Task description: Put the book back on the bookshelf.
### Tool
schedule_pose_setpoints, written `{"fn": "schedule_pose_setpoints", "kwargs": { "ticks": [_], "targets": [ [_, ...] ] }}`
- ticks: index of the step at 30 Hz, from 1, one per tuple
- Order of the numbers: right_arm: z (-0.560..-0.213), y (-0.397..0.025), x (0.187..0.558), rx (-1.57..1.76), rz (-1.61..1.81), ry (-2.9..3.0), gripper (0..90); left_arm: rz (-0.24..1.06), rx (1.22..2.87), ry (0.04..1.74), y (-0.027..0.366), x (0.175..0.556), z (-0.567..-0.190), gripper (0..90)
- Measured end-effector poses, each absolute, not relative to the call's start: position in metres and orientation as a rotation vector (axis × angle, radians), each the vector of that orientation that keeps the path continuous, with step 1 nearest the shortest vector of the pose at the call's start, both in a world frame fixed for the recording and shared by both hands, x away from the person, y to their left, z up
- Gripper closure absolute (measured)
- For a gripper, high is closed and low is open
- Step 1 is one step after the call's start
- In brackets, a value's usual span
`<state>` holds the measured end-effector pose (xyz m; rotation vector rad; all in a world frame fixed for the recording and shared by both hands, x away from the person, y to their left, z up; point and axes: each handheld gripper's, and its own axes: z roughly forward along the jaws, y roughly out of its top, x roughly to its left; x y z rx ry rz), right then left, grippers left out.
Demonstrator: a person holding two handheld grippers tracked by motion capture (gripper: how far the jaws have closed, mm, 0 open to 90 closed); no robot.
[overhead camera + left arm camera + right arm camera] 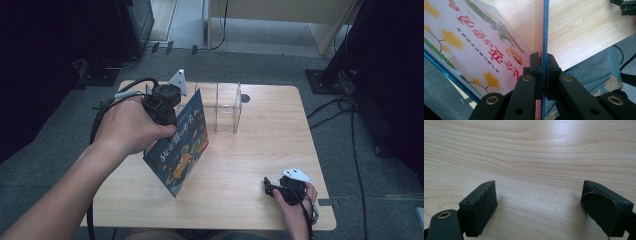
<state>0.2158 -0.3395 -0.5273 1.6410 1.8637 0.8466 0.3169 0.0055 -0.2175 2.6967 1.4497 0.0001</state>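
The left gripper [167, 107], held in the person's left hand [131, 127], gripped a picture book [182, 145] by its upper edge, so that the book stood tilted over the left half of the table [260, 165] with 1 lower corner at or just above the wood; contact there could not be judged from the high view. In the left gripper view, the 2 jaws were closed tight on the thin blue-edged cover [545, 30], with the printed face [476, 42], bearing red characters and yellow stars, spreading to the left. Just behind the book, toward the far edge, stood a clear rack [227, 106] with upright dividers, close to the book's top. The right gripper [276, 187] rested near the front right corner of the table, well apart from the book. In the right gripper view, its 2 jaws stood wide apart over bare wood [536, 157], holding nothing.
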Motion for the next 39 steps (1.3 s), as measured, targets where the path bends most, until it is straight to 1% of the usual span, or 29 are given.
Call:
{"fn": "schedule_pose_setpoints", "kwargs": {
  "ticks": [6, 8, 10, 13, 14, 18, 24, 25, 26, 27, 29, 30, 34, 37, 39],
  "targets": [
    [-0.527, -0.339, 0.216, 1.641, 0.847, 1.863, 13.1, -0.002, 2.725, 1.413, -0.002, 0.313, -0.217, 87.9],
    [-0.527, -0.339, 0.216, 1.641, 0.847, 1.864, 13.1, -0.022, 2.701, 1.404, -0.004, 0.313, -0.215, 83.3],
    [-0.527, -0.339, 0.216, 1.641, 0.846, 1.864, 13.1, -0.049, 2.703, 1.387, -0.005, 0.312, -0.214, 81.8],
    [-0.527, -0.339, 0.216, 1.641, 0.846, 1.864, 13.1, -0.036, 2.71, 1.377, -0.006, 0.311, -0.215, 78.5],
    [-0.527, -0.339, 0.216, 1.641, 0.847, 1.864, 13.1, -0.035, 2.703, 1.375, -0.007, 0.311, -0.214, 75.9],
    [-0.527, -0.339, 0.216, 1.641, 0.847, 1.864, 13.1, -0.024, 2.687, 1.365, -0.007, 0.311, -0.21, 70.3],
    [-0.527, -0.339, 0.216, 1.641, 0.847, 1.864, 13.1, 0.001, 2.665, 1.347, -0.007, 0.31, -0.203, 65.9],
    [-0.527, -0.339, 0.216, 1.641, 0.847, 1.864, 13.1, -0.001, 2.663, 1.355, -0.007, 0.311, -0.203, 61.6],
    [-0.527, -0.339, 0.216, 1.641, 0.847, 1.864, 13.1, -0.001, 2.663, 1.355, -0.007, 0.311, -0.203, 60.0],
    [-0.527, -0.339, 0.216, 1.641, 0.847, 1.864, 13.1, 0.004, 2.659, 1.363, -0.007, 0.311, -0.203, 60.0],
    [-0.527, -0.339, 0.216, 1.641, 0.847, 1.864, 13.1, 0.02, 2.663, 1.361, -0.007, 0.311, -0.202, 56.1],
    [-0.527, -0.339, 0.216, 1.641, 0.847, 1.864, 13.1, 0.027, 2.657, 1.363, -0.007, 0.311, -0.201, 55.5],
    [-0.527, -0.339, 0.216, 1.641, 0.847, 1.863, 13.1, 0.019, 2.643, 1.336, -0.007, 0.309, -0.193, 52.0],
    [-0.527, -0.339, 0.216, 1.642, 0.847, 1.863, 13.1, 0.072, 2.609, 1.337, -0.005, 0.309, -0.187, 43.7],
    [-0.527, -0.339, 0.216, 1.641, 0.847, 1.863, 13.1, 0.106, 2.593, 1.355, -0.004, 0.31, -0.184, 36.3]
  ]
}}
